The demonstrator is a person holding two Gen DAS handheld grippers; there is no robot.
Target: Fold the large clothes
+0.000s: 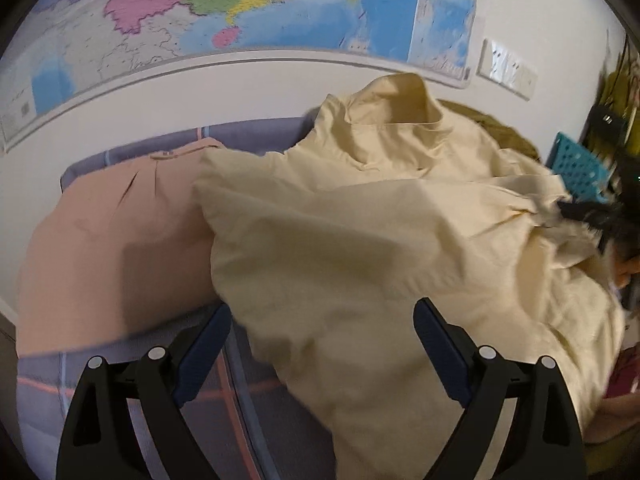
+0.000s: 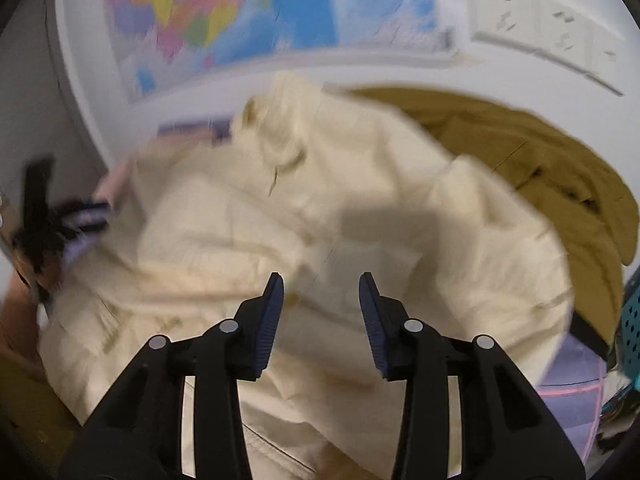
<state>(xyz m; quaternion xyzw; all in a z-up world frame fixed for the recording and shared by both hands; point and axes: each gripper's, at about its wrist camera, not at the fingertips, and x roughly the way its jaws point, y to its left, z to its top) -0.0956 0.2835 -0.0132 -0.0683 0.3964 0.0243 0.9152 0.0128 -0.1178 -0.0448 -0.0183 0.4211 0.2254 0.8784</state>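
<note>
Cream jacket (image 2: 320, 208) heaped across frame centre on the checked bed cover (image 1: 120, 380), directly beyond the right gripper (image 2: 322, 300), half open and empty; left gripper (image 1: 322, 344) wide open, straddling its lower-left edge, nothing held.

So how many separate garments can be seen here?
3: a cream garment in the middle, a pink garment at its left, an olive-brown garment behind it. More may lie underneath.

L gripper (image 1: 322, 322) hung over the cream garment (image 1: 360, 240), jaws spread wide, nothing between them. R gripper (image 2: 321, 300) pointed down at the same garment, jaws partly apart, pads clear of cloth.
</note>
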